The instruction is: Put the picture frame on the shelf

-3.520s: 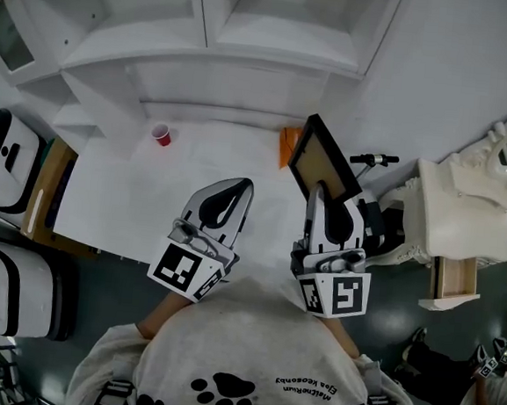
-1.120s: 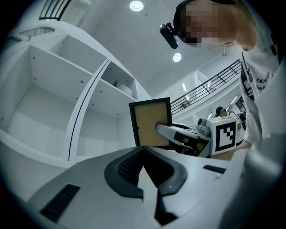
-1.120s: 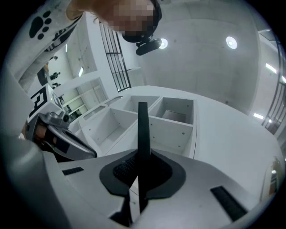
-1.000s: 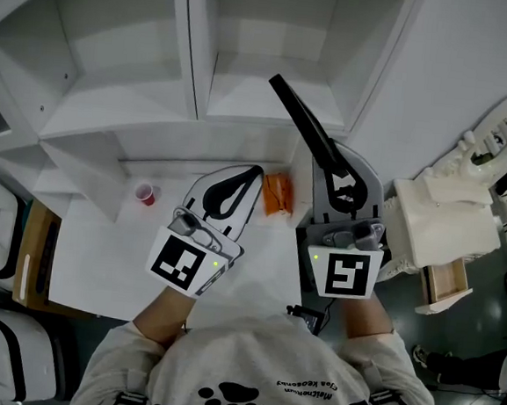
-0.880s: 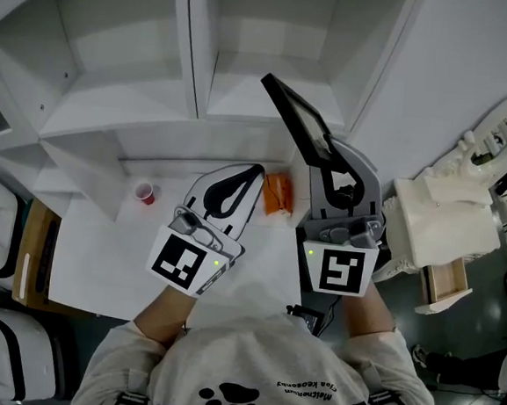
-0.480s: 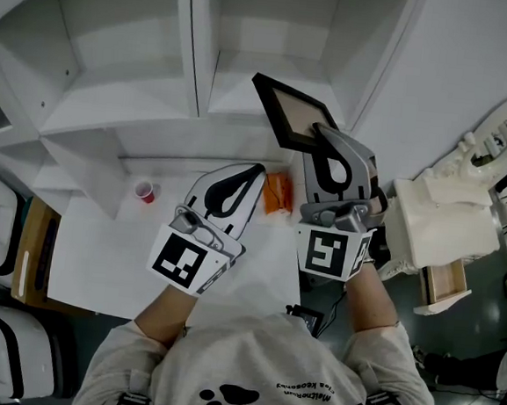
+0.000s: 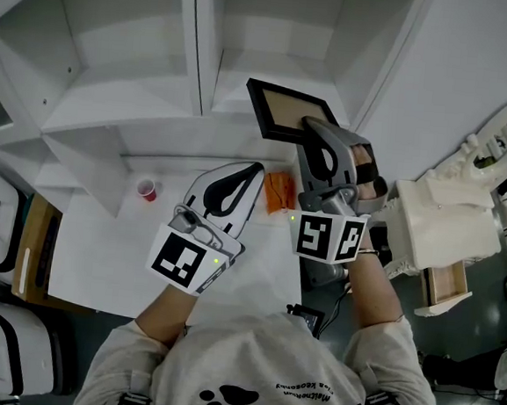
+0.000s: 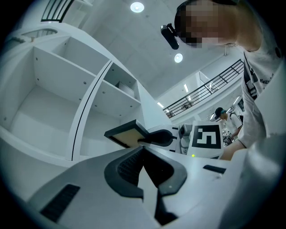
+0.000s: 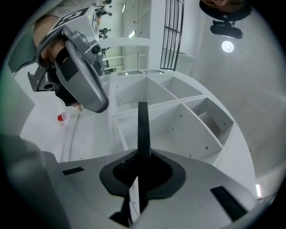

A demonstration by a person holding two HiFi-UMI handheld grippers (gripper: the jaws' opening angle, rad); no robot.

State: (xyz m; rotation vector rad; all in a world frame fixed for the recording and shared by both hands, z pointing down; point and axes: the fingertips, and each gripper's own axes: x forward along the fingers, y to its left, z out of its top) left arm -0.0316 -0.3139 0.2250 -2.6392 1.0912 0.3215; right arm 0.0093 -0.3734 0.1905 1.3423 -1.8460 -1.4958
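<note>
Right gripper is gripping the picture frame by one edge and holding it in the air at the mouth of a shelf compartment, right of the upright divider. Left gripper is hovering over the table, jaws closed on nothing. An orange packet and a red cup are sitting on the table below.

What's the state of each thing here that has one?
frame: clamped in right gripper, in the air before the shelf, not set down.
right gripper: shut on frame.
left gripper: shut, empty.
cup: upright on table.
</note>
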